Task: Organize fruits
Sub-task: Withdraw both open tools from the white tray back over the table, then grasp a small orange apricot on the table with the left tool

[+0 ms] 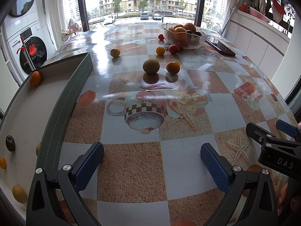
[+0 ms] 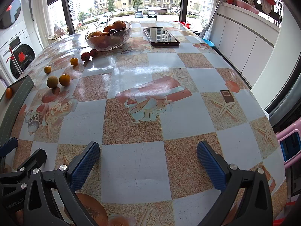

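Left gripper (image 1: 151,164): hovering low over the near table (image 1: 188,169), jaws spread wide, holding nothing.
Right gripper (image 2: 147,163): likewise released and empty, hanging just right of the left one.
Loose fruit: lying mid-table, left of centre, a greenish citrus (image 1: 151,66) just beside an orange tangerine (image 1: 173,67); smaller ones scattered farther off toward the glass bowl (image 1: 185,35).
Tray (image 1: 62,101): sitting at the left edge, already holding several fruits.
Step in hand, judging: reaching for the nearest pair.
Doing it well: approaching one fruit squarely, straddling its widest part, closing gently, avoiding nudging its neighbour into rolling.
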A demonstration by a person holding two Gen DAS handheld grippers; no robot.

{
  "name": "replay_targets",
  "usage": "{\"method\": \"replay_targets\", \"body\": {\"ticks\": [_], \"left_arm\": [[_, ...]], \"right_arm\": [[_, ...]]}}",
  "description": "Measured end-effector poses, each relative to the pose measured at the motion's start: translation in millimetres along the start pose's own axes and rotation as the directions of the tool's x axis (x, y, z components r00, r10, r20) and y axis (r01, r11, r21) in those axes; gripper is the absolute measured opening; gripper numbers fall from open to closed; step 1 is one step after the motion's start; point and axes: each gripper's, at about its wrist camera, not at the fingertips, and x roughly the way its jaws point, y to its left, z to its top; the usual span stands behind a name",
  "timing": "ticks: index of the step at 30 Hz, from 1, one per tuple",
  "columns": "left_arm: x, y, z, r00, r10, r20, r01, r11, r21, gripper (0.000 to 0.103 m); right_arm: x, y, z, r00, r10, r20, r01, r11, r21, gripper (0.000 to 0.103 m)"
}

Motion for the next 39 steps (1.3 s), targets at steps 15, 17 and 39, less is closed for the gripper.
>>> {"method": "replay_targets", "body": {"ticks": [15, 17, 39], "left_arm": [[-0.5, 0.2, 0.0, 1.000, 0.000, 0.000, 0.000, 1.000, 0.000, 0.103], [-0.9, 0.1, 0.2, 1.000, 0.001, -0.002, -0.001, 1.000, 0.004, 0.103], [95.3, 42.9, 170.0, 0.957, 0.285, -0.054, -0.282, 0.957, 0.060, 0.067]], "right_arm": [[-0.1, 0.1, -0.2, 1.000, 0.000, 0.000, 0.000, 1.000, 0.000, 0.103], [-0.3, -0.6, -0.4, 1.000, 0.000, 0.000, 0.000, 1.000, 0.000, 0.103], [-0.9, 0.2, -0.4, 1.000, -0.001, 0.000, 0.001, 1.000, 0.001, 0.103]]}}
